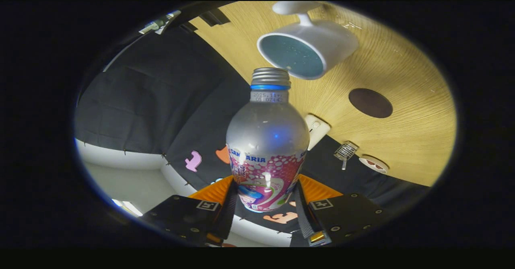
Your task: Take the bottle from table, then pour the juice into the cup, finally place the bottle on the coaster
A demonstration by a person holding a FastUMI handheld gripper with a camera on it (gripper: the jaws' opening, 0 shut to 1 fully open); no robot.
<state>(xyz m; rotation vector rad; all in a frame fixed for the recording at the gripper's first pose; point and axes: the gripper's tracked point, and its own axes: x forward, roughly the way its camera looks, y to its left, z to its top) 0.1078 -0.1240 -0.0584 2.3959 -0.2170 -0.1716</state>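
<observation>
While the hand-held gripper (263,204) clamps the bottle (267,140) low between both fingers, its neck tips toward the cup (307,50), upper centre, apparently for pouring. Right of it, the coaster (370,103) waits on the bench (402,140).

light: dim, warm on table (402,112) | glare: bottle (267,140) shoulder | edges: fisheye-bent, soft

The light wood-grain surface (402,80) carries a white cup with a blue interior (310,48) and, well apart from it, a round dark-brown coaster (370,103). Along the edge of the surface lie a small white rectangular device (317,129), a small metal mesh item (345,151) and a small round white object (373,164).
</observation>
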